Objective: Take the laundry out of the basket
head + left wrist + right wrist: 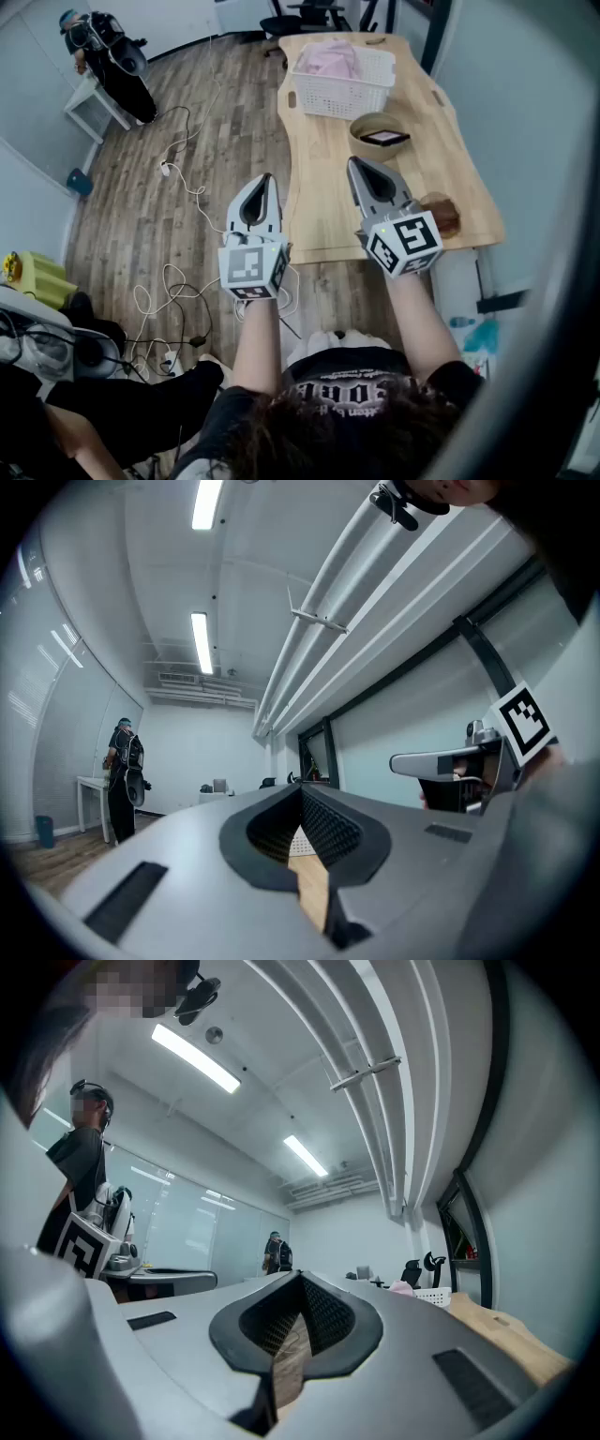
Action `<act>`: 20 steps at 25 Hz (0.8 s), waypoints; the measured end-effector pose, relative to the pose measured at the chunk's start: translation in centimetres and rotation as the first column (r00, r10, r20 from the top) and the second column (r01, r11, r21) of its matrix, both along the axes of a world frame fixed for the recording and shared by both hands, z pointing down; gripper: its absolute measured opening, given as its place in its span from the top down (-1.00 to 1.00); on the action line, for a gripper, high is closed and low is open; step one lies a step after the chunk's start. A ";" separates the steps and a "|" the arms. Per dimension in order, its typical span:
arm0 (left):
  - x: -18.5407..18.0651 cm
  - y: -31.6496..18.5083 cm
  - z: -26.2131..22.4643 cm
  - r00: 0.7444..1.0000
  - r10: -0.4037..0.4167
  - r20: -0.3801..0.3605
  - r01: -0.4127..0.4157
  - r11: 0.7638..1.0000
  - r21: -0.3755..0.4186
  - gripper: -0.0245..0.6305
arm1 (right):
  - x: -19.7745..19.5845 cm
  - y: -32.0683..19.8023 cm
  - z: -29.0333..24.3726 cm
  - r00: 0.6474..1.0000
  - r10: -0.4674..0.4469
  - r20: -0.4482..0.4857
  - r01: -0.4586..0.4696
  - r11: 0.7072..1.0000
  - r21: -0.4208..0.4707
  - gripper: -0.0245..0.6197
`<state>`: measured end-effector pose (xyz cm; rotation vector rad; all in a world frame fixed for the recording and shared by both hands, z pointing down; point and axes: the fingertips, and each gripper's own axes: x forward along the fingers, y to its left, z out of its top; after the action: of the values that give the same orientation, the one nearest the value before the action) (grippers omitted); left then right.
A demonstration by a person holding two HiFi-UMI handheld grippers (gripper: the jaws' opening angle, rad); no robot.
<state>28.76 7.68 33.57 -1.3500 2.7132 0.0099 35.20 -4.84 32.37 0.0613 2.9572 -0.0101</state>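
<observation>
Laundry [328, 58]: pink cloth, heaped in the basket and showing above its rim; not yet taken out.
Basket [342, 94]: white slotted plastic, standing at the far end of the counter, well apart from both claws.
Counter [319, 187]: pale wood, running away from me.
Handling: I judge the cloth soft, light and limp, neither fragile nor slippery. It will drape and trail when lifted and could snag on the slots. The basket looks light enough to slide or lift along with it.
Hold: I would pinch a raised fold at the top of the heap, clear of the rim. The other claw could steady the basket wall.
Left claw [263, 180]: jaws together with nothing between them, held over the floor just beside the counter's near edge.
Right claw [356, 164]: jaws together and empty, above the near end of the counter.
Bowl [361, 127]: brown and round, between the basket and the right claw. It holds a dark flat item that I cannot identify.
Writing: none readable on the basket or the laundry. The claw cubes carry black-and-white square markers only, and the print on the wearer's shirt is too distorted to read.
</observation>
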 end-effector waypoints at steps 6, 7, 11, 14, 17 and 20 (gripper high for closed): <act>-0.4 -0.8 -0.3 0.999 -0.007 0.036 0.006 1.000 0.022 0.93 | -0.2 -0.9 0.1 1.000 -0.007 -0.007 0.007 1.000 0.001 0.84; -0.5 -0.8 -0.3 0.999 -0.012 0.032 0.011 1.000 0.018 0.93 | -0.3 -0.9 0.1 1.000 -0.011 -0.011 0.011 1.000 0.000 0.84; -0.7 -1.0 -0.2 0.999 -0.024 0.028 0.024 1.000 0.006 0.93 | -0.5 -1.0 0.2 0.999 -0.044 -0.014 0.044 0.999 -0.017 0.84; -0.8 -0.9 -0.1 0.999 -0.029 0.031 0.029 1.000 0.001 0.93 | -0.5 -0.8 0.0 0.998 -0.060 0.000 0.060 0.998 -0.001 0.84; -0.9 -0.3 0.3 0.998 -0.045 0.036 0.045 0.999 -0.004 0.93 | -0.7 -0.2 -0.1 0.998 -0.071 0.004 0.070 0.997 0.031 0.83; -1.1 0.4 0.6 0.998 -0.057 0.041 0.058 0.998 -0.011 0.93 | -1.3 0.1 -0.1 0.997 -0.079 0.008 0.079 0.997 0.028 0.83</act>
<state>27.66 8.11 34.13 -1.2603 2.7211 -0.0385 33.94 -4.70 32.32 0.1814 2.9442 0.0199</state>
